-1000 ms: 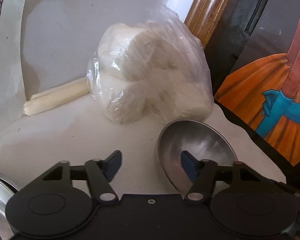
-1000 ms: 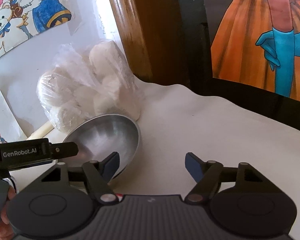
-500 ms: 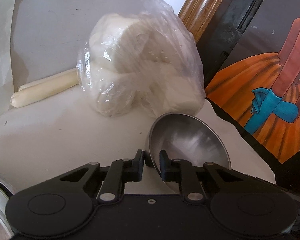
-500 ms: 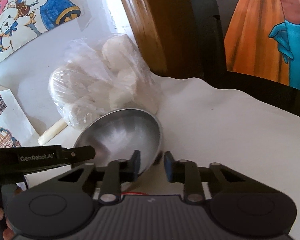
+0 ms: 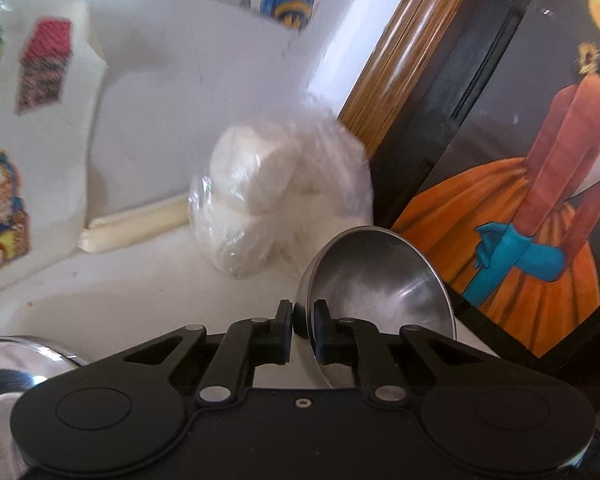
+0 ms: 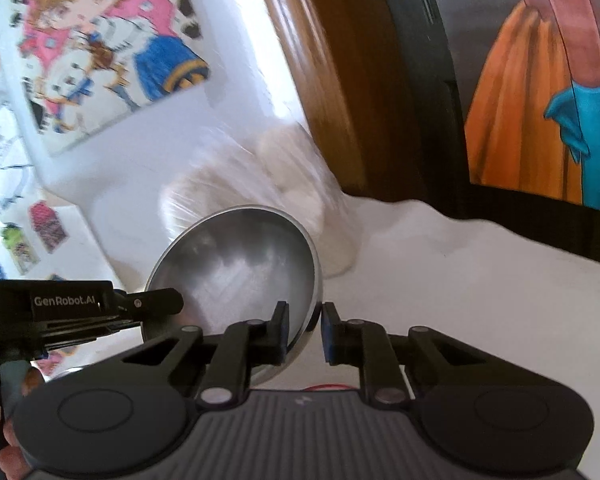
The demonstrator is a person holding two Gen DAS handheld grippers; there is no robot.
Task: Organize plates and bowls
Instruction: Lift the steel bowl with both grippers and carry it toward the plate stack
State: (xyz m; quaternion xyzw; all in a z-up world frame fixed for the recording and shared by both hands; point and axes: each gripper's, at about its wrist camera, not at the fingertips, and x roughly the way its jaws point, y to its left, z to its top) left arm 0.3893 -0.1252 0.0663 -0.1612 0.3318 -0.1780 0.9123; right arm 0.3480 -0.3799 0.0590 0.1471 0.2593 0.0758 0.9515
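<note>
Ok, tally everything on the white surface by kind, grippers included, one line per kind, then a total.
Steel bowls: 2, the steel bowl clamped at its rim by both grippers, and a second bowl at the lower left edge
Plastic bags of white lumps: 1, plastic bag
Pale rolls: 1, pale roll
Grippers: 2, left gripper, right gripper
Total: 6
</note>
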